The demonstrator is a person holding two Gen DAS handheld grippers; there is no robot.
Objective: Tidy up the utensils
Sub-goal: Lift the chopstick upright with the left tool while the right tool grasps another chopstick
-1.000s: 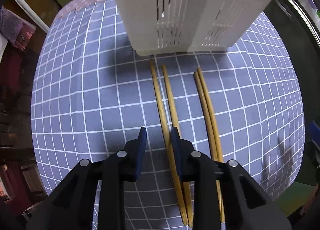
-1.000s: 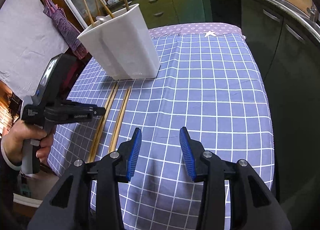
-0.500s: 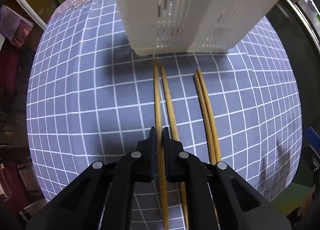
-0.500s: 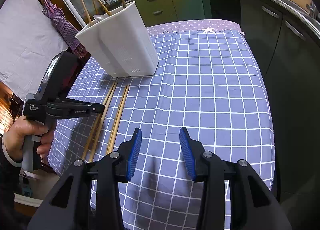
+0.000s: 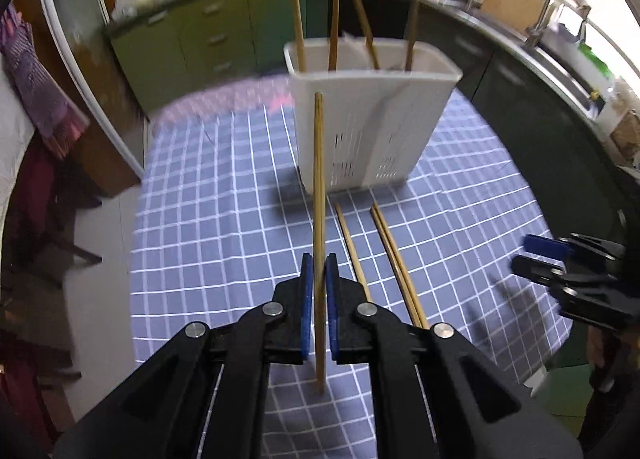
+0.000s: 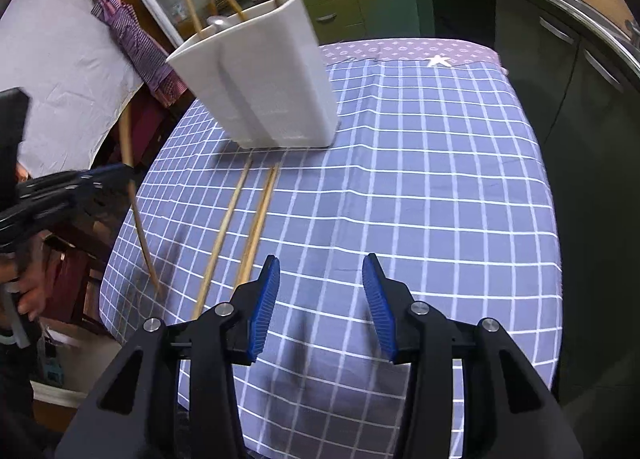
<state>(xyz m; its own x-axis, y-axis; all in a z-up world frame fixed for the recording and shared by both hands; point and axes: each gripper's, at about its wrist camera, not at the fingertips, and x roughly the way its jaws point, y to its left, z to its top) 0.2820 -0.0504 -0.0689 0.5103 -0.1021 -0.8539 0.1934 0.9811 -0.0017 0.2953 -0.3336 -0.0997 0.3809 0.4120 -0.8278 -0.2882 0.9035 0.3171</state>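
My left gripper is shut on a wooden chopstick and holds it off the cloth, its tip raised toward the white utensil holder. The right wrist view shows that same chopstick tilted in the left gripper beside the table's left edge. Three more chopsticks lie on the checked cloth in front of the holder, which has several chopsticks standing in it. My right gripper hovers over the cloth near the front edge, its jaws opening with nothing between them.
The blue checked tablecloth covers the table. Green kitchen cabinets and a counter with a sink run behind and to the right. A purple cloth hangs at the left, above a chair.
The left gripper closed on one chopstick lying on the cloth, then lifted it and tilted upward so the holder's top came into view. The right gripper's jaws widened slightly.
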